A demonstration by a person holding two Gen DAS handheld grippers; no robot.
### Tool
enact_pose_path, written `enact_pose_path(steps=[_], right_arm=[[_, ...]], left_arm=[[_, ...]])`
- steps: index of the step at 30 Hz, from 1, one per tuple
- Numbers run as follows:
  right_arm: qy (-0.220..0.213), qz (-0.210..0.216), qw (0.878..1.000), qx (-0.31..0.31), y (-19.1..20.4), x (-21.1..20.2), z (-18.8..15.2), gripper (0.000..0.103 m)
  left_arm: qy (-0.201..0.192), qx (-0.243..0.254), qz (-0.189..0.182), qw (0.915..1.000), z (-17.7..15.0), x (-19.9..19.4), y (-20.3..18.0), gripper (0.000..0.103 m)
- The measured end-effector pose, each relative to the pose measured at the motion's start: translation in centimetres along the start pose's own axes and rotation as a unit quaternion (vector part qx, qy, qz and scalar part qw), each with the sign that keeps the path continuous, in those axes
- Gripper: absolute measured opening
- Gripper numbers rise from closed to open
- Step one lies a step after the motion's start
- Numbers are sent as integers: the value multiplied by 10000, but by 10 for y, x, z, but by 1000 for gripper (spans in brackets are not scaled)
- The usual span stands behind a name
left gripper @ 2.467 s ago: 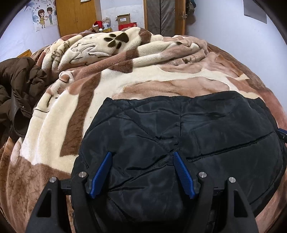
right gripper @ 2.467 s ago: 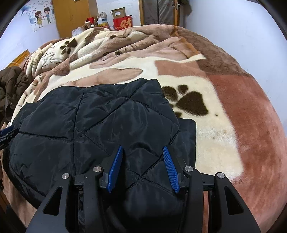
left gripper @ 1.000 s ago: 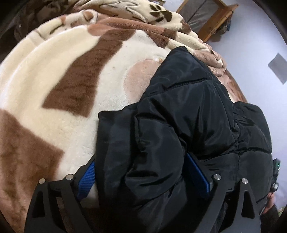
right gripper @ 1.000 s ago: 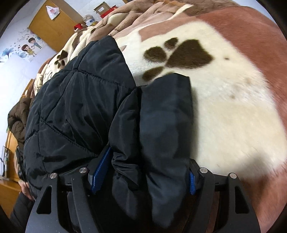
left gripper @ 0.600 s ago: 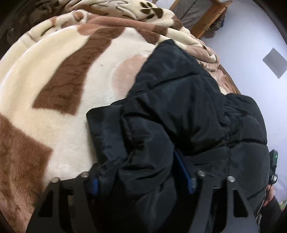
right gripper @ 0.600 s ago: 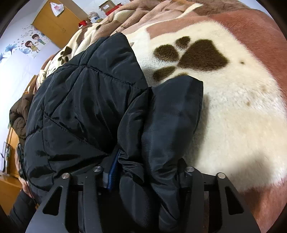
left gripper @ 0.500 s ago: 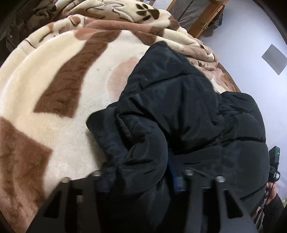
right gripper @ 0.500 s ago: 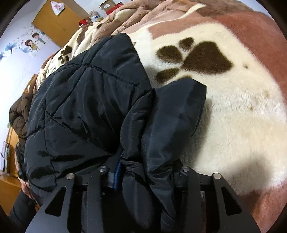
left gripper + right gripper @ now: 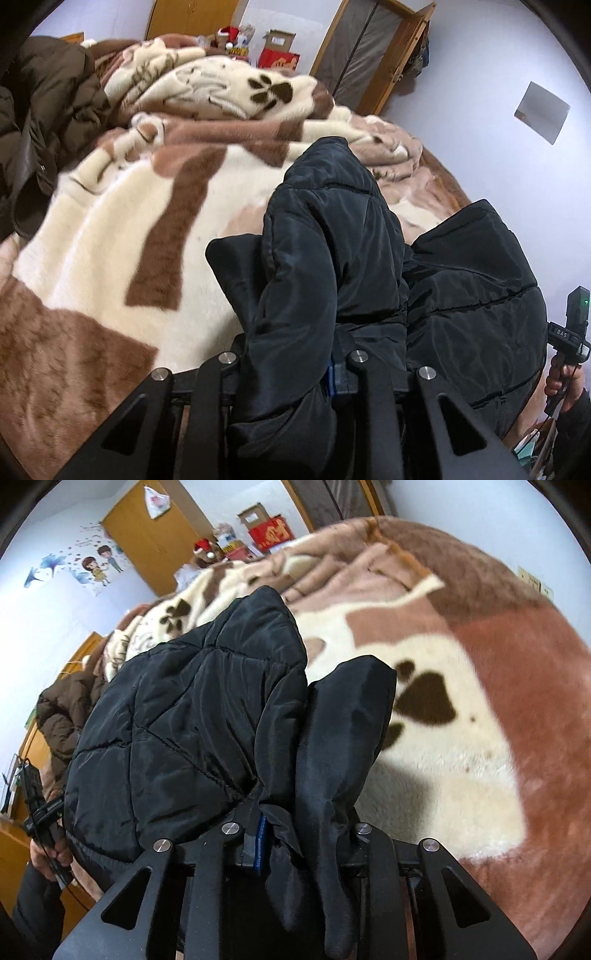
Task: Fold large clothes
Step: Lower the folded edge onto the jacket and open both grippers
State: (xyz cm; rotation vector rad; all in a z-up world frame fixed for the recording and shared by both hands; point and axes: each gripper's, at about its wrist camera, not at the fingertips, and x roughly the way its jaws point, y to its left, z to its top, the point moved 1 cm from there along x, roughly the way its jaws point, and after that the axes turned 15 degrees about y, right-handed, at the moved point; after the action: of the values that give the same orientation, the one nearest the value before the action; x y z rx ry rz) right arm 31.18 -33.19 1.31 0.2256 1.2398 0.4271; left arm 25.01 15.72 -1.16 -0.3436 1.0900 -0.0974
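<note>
A black quilted jacket (image 9: 461,291) is held up off the bed between both grippers. My left gripper (image 9: 291,365) is shut on a bunched fold at its left end, with the sleeve (image 9: 240,266) hanging beside it. My right gripper (image 9: 299,834) is shut on the jacket (image 9: 192,716) at its right end, next to a hanging sleeve (image 9: 343,731). The fabric hides most of the blue pads. The other hand and gripper handle (image 9: 570,332) show at the right edge of the left wrist view.
The bed is covered with a cream and brown paw-print blanket (image 9: 110,240), also in the right wrist view (image 9: 461,701). A brown coat (image 9: 44,122) lies at the bed's left side. Wardrobe, boxes and door stand at the back.
Both grippers closed on the jacket's ends and lifted them off the blanket. The views now tilt up, showing more of the room.
</note>
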Motion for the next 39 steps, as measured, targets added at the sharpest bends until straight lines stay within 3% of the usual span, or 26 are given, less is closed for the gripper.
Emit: enact_pose_path(steps=[11, 19, 24, 29, 31, 34, 39], right_arm=[[-227, 212, 9993, -210, 42, 6, 51, 25], [-93, 236, 9993, -288, 64, 52, 88, 25], [136, 174, 9993, -295, 63, 95, 103, 26], [669, 29, 9977, 103, 33, 150, 103, 38], [639, 149, 9976, 215, 21, 153, 96, 52], [622, 203, 9973, 334, 13, 146, 92, 63], [338, -113, 9992, 172, 22, 107, 87, 63]], left_arm=[[-370, 37, 172, 9992, 55, -38, 18, 26], [-336, -86, 418, 9985, 102, -14, 58, 26], [-244, -198, 543, 9980, 110, 23, 84, 27], [175, -560, 717, 9957, 96, 80, 117, 37], [156, -726, 651, 9951, 87, 89, 127, 46], [134, -932, 676, 9933, 83, 87, 134, 62], [-16, -1092, 670, 9918, 77, 55, 133, 61]])
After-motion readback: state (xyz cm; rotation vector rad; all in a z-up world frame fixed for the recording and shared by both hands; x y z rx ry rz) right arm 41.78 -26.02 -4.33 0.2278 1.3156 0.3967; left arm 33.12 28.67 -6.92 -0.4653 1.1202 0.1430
